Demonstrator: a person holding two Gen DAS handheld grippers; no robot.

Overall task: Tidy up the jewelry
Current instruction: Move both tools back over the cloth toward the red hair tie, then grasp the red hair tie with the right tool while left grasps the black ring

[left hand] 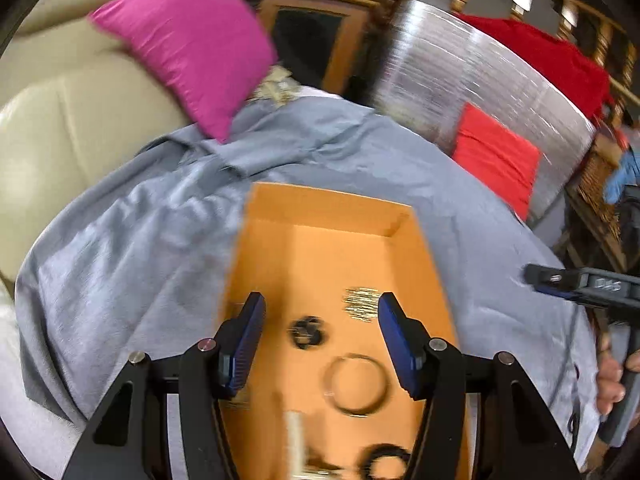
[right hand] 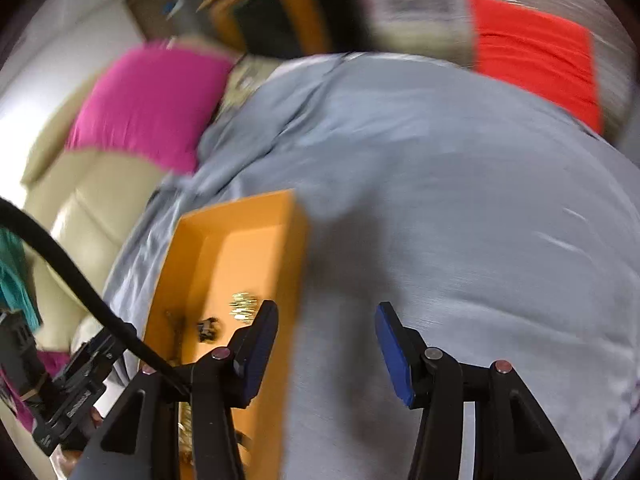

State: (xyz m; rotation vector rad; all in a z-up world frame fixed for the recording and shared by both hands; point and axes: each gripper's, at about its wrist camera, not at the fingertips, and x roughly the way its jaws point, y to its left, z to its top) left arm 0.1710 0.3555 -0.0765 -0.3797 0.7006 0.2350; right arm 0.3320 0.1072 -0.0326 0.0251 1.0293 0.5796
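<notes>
An open orange cardboard box (left hand: 320, 248) sits on a grey cloth (left hand: 140, 240). Inside lie a gold chain bundle (left hand: 361, 303), a small black ring (left hand: 307, 332) and a thin metal bangle (left hand: 356, 385). The left gripper (left hand: 320, 316) hangs above the box, jaws wide and empty. The right gripper (right hand: 326, 320) is over the cloth beside the box, jaws wide, empty.

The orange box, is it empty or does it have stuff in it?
Not empty. The orange box holds a ring-shaped bangle, a gold cluster and a dark piece.

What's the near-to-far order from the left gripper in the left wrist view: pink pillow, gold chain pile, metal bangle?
From the left gripper, jaws open:
1. Metal bangle, in the orange box, just below the fingertips.
2. Gold chain pile, in the box by the right-side finger; too close to call against the bangle.
3. Pink pillow, far back left on the sofa.
</notes>
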